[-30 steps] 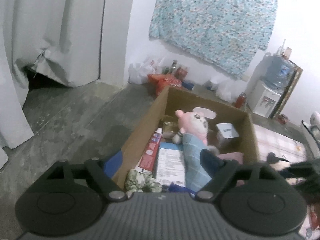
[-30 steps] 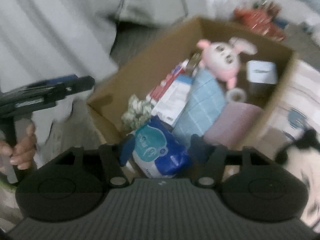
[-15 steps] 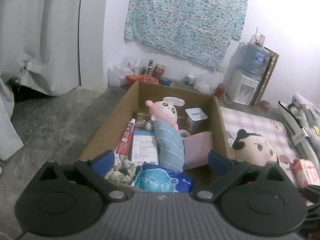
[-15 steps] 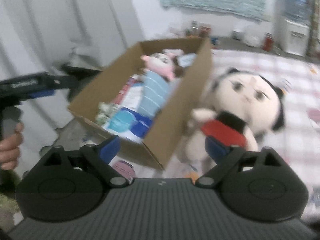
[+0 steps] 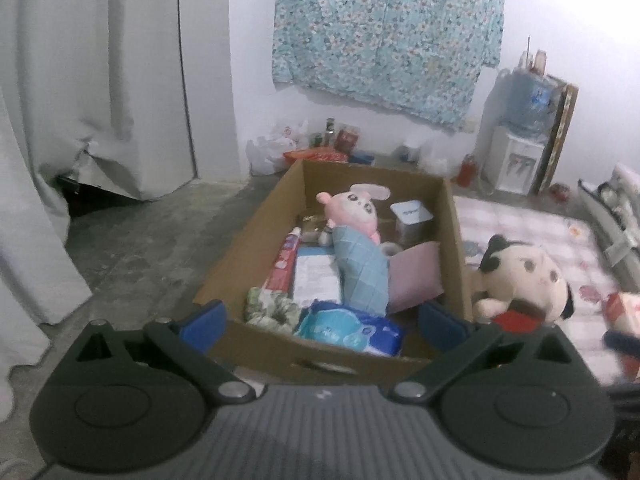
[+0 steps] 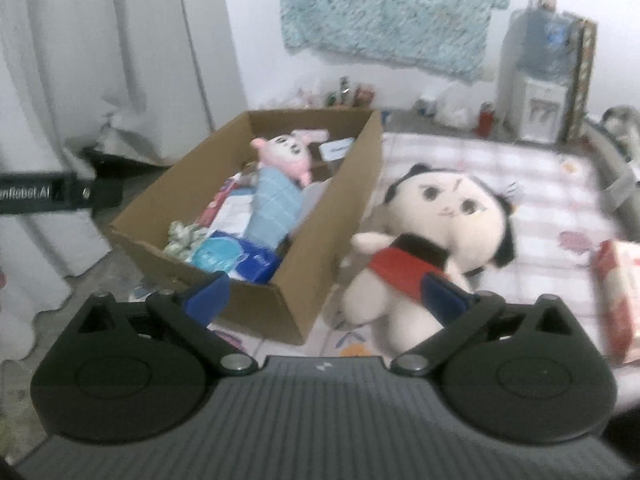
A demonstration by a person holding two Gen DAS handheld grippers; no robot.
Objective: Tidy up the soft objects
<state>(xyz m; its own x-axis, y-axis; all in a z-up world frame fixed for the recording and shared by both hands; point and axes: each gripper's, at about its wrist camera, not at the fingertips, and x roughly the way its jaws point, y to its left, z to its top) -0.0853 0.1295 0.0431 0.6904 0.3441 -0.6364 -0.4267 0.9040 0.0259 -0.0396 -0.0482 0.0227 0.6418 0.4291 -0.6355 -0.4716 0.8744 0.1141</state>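
While both my hand-held grippers hang spread and empty, nothing is gripped.
Ahead of my right hand-held gripper [image 6: 326,292], the cream black-haired plush doll [image 6: 436,232] looks light, squashy; I'd pinch its red-clad body.

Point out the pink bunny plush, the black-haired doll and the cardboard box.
pink bunny plush [image 5: 356,210]: left wrist view, on its face.
black-haired doll [image 6: 452,216]: right wrist view, on its face.
cardboard box [image 6: 328,240]: right wrist view, on its right outer wall.
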